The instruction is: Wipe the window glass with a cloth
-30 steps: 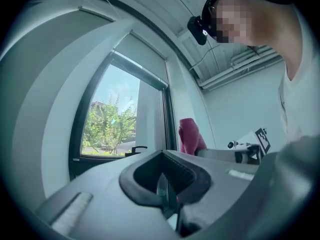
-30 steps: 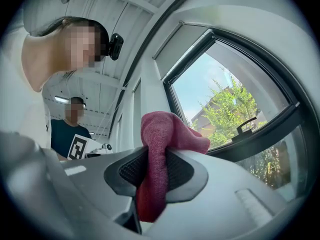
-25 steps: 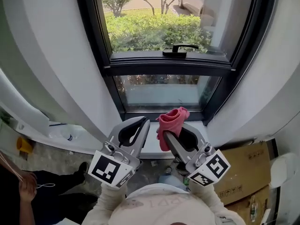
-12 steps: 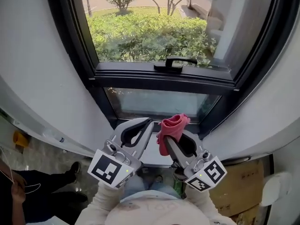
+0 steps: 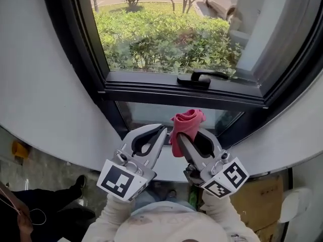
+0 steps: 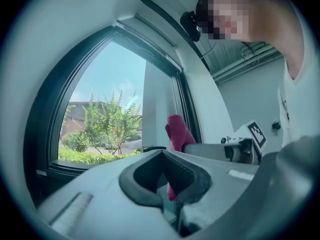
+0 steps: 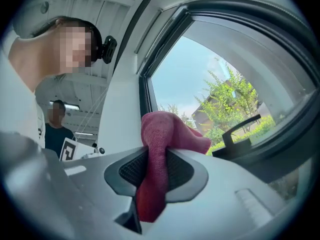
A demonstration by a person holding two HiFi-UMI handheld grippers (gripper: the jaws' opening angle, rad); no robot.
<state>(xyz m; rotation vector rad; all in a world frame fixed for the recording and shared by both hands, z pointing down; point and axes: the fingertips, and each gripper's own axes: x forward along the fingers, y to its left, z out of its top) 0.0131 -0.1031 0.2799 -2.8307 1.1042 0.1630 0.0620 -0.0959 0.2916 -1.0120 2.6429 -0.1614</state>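
Note:
A red cloth (image 5: 187, 122) is bunched in my right gripper (image 5: 191, 135), which is shut on it just in front of the lower glass pane (image 5: 149, 114). In the right gripper view the cloth (image 7: 161, 131) bulges above the jaws and a tail of it hangs down between the dark pads (image 7: 134, 168). My left gripper (image 5: 151, 136) sits close beside it to the left, shut with nothing in it. From the left gripper view, the cloth (image 6: 178, 132) shows past the closed jaws. The large upper glass (image 5: 166, 29) looks onto green bushes.
A black window handle (image 5: 202, 78) sits on the dark crossbar just above the cloth. White walls (image 5: 45, 100) flank the black frame. A white sill (image 5: 169, 169) lies below the grippers. A cardboard box (image 5: 262, 205) stands low right; a person (image 5: 15, 213) is at low left.
Both grippers have risen and moved closer to the window together. The cloth now sits against the lower pane just under the crossbar. The grip on the cloth is unchanged.

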